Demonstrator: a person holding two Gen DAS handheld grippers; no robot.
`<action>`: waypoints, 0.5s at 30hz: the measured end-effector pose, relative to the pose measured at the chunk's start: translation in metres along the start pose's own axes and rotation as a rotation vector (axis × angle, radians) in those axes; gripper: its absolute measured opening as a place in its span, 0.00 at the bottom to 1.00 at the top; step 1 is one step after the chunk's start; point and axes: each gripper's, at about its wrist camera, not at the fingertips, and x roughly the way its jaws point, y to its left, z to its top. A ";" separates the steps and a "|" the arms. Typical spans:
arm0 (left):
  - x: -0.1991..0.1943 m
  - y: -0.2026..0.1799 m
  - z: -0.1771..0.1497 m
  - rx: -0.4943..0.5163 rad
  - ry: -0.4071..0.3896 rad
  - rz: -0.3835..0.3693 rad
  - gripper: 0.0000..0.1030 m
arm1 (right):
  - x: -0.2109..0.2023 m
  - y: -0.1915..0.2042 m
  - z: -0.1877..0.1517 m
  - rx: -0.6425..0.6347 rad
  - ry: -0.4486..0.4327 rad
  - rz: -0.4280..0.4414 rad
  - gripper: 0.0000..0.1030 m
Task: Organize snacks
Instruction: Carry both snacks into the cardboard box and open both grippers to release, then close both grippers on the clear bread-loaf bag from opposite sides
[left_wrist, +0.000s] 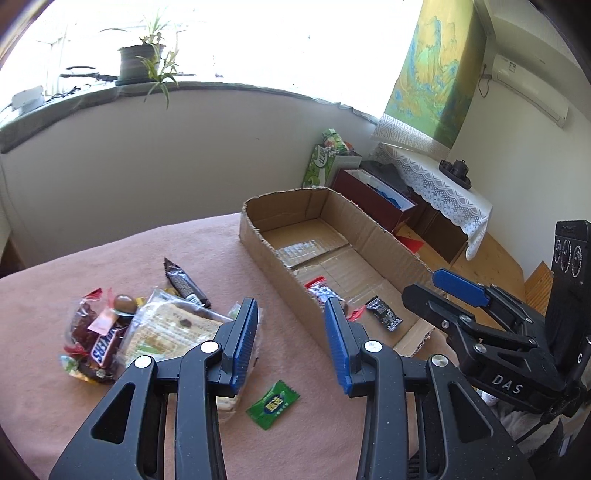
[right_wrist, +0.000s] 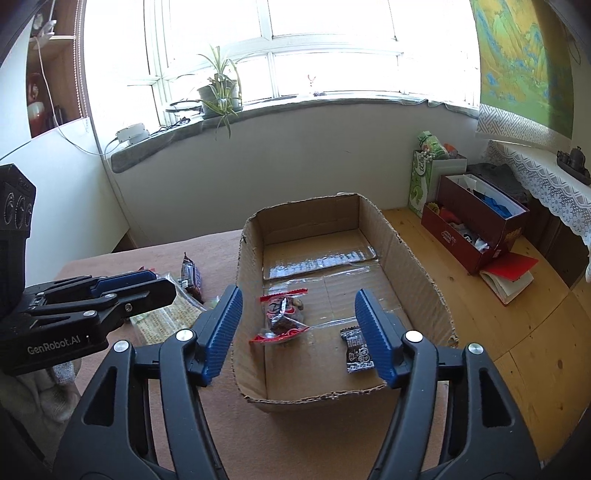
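box (right_wrist: 413, 266): open corrugated cardboard, at surface's right edge, holds a clear red-trimmed pack (right_wrist: 282, 319) and a black sachet (right_wrist: 356, 350) | loose snacks (left_wrist: 122, 325): crinkly wrappers heaped left of box; green candy (left_wrist: 273, 404) apart, nearer | left gripper (left_wrist: 291, 343): jaws wide, empty | right gripper (right_wrist: 297, 336): jaws wide, empty, over box

Blown-out daylight from the window (right_wrist: 295, 55), sharp focus, bowed fisheye edges.
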 end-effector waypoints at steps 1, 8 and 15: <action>-0.003 0.008 -0.002 -0.010 0.000 0.008 0.35 | -0.002 0.006 -0.003 -0.001 0.001 0.016 0.65; -0.011 0.063 -0.016 -0.111 0.020 0.031 0.40 | 0.000 0.051 -0.026 0.002 0.038 0.156 0.70; -0.003 0.090 -0.022 -0.178 0.052 0.015 0.50 | 0.030 0.102 -0.046 -0.086 0.108 0.221 0.73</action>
